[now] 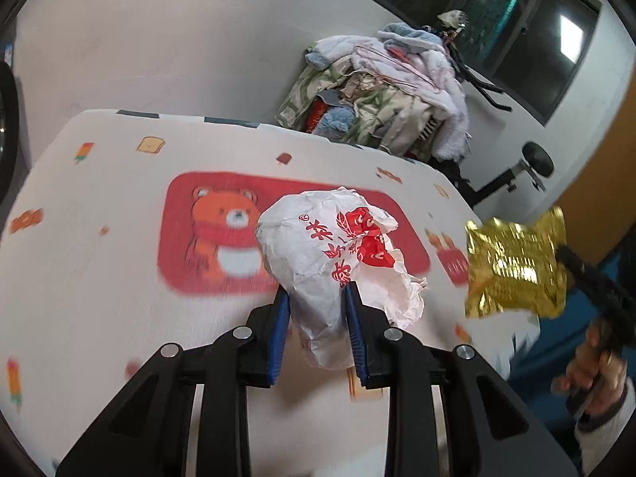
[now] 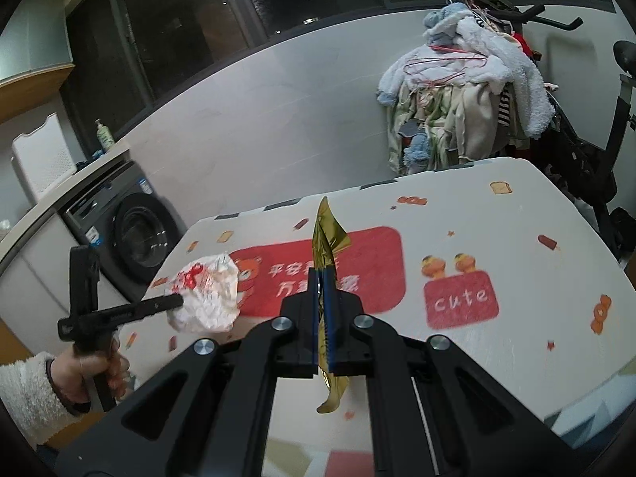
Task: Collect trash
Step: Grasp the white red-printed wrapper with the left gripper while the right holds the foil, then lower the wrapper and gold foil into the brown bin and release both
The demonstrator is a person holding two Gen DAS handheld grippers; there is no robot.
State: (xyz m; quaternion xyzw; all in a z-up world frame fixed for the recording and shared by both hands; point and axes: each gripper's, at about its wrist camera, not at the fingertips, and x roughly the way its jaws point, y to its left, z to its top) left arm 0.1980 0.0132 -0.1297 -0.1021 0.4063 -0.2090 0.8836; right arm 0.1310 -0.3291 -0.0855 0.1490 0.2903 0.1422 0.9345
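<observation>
While the left tool clamps crumpled paper and the right tool clamps gold foil above the bench, laundry and a washer stand beyond it.

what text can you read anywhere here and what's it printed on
"cute": white letters on a red patch of the tablecloth.
"平安": start of the white print on the big red panel; the rest is blurred or hidden by the right gripper.
Red characters on the crumpled white wrapper: too creased to read.
Gold wrapper: no readable print.
Washing machine stickers: too small.
</observation>
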